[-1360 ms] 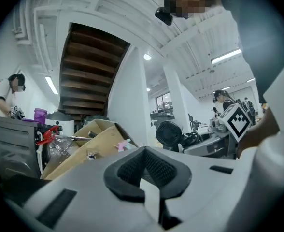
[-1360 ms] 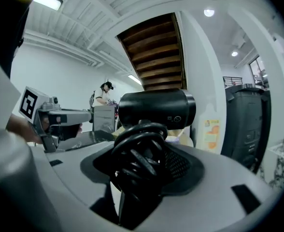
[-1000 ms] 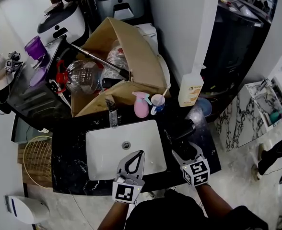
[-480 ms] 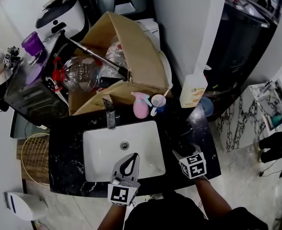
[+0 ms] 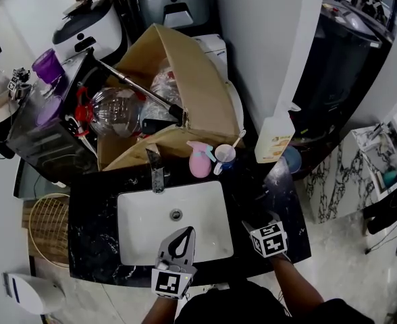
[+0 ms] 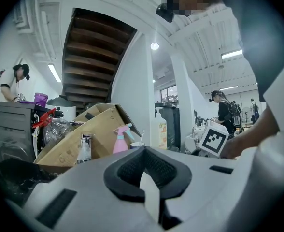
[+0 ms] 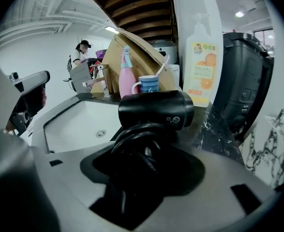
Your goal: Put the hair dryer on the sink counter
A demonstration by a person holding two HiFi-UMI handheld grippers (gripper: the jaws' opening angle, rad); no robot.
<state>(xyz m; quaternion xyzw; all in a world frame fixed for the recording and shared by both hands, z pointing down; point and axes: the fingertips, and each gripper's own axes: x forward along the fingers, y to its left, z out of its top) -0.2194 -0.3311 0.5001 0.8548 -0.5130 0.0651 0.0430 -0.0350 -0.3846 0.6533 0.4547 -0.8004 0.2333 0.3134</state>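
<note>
Grasping the hair dryer (image 7: 154, 110) over the desk (image 5: 287, 211), right gripper (image 7: 142, 146) fingers likely needed lowering, then releasing; left gripper (image 6: 149, 180) clenched, empty.

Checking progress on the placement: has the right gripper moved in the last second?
Yes. The right gripper, holding the hair dryer, has moved slightly inward over the counter, away from its front edge.

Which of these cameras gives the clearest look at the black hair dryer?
The right gripper view: the black hair dryer fills the foreground, barrel and coiled cord clear. The head view shows only a dark shape against the black counter. The left gripper view misses it.
</note>
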